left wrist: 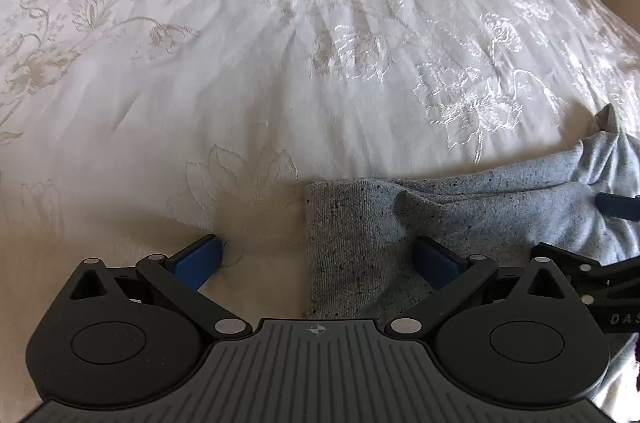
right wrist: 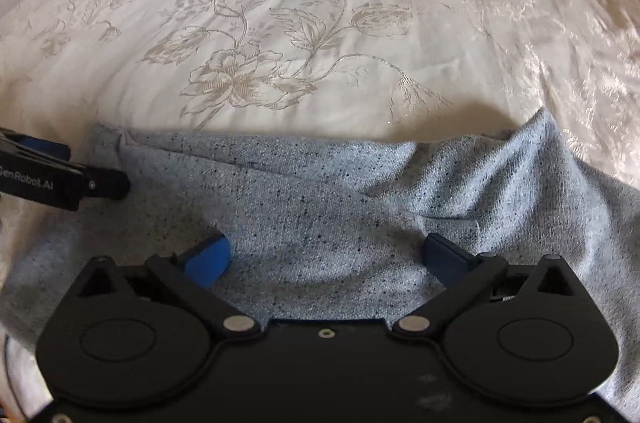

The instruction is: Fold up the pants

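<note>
Speckled grey knit pants lying bunched across the lower half of the frame on a cream bedspread embroidered with flowers; right gripper at bottom centre, blue-padded jaws spread wide over the cloth; left gripper at left edge

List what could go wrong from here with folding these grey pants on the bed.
1. The left hand-held gripper straddles the edge of the grey pants, one finger over the bedspread; closing here may pinch the bedspread too.
2. The right hand-held gripper stands open over mid-fabric; it may grab one layer only, dragging the fold askew.
3. The pants lie wrinkled, so creases could get folded in.
</note>
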`<state>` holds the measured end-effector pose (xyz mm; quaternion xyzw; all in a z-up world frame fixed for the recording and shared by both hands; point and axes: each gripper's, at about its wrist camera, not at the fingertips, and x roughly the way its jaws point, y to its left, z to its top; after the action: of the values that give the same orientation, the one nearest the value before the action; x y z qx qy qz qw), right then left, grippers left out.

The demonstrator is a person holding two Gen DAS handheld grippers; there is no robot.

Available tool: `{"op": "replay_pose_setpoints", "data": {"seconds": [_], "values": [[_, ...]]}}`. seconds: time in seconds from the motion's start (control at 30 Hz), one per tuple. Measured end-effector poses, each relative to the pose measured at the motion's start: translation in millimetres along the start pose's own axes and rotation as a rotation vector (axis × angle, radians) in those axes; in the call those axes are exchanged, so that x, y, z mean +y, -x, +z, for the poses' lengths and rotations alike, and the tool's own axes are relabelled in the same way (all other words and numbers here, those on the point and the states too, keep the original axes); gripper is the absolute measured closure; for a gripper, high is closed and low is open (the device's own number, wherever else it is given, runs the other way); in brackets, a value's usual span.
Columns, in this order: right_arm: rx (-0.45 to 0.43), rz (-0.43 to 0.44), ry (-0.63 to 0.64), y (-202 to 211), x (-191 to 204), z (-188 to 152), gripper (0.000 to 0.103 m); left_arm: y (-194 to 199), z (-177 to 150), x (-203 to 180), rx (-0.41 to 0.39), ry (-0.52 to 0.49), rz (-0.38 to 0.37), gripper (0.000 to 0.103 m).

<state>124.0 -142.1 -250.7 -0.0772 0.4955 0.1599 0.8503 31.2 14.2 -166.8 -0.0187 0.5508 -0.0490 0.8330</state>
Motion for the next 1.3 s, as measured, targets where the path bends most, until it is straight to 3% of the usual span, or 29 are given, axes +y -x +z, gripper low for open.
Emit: {"op": "replay_pose_setpoints", "data": {"seconds": [0.1,0.2,0.27,0.3,0.33,0.53,0.63,0.8,0.97,1.13,1.3], "values": [[-0.005,-0.012,-0.003,-3,1,1,0.0,0,-7,-2,-0.046,-0.016,-0.008,0.0],[0.008,0.005,-0.003,-2,-2,4,0.0,2,-3,0,-0.01,-0.05,-0.043,0.001],[0.017,0.016,-0.001,3,-4,7,0.0,9,4,8,0.022,-0.049,-0.078,0.009],[0.015,0.013,-0.007,7,-4,7,0.0,17,4,12,0.016,-0.052,-0.089,0.019],[0.007,-0.001,-0.015,11,-4,8,0.0,25,4,15,0.007,-0.061,-0.095,0.022],[-0.057,-0.112,-0.16,54,6,-8,0.0,73,-18,19,-0.035,-0.204,-0.044,0.021],[-0.054,-0.133,-0.268,71,13,-28,0.0,73,-32,9,0.001,-0.275,-0.072,0.021],[-0.039,-0.161,-0.379,95,33,-62,0.0,47,-65,0,0.126,-0.384,0.007,0.019],[-0.044,-0.173,-0.393,113,49,-78,0.0,56,-58,12,0.108,-0.376,-0.021,0.021],[-0.092,-0.195,-0.327,119,58,-66,0.0,75,-52,28,0.054,-0.35,-0.018,0.021],[-0.132,-0.114,-0.224,104,95,-43,0.0,90,-55,50,0.05,-0.293,0.001,0.021]]}}
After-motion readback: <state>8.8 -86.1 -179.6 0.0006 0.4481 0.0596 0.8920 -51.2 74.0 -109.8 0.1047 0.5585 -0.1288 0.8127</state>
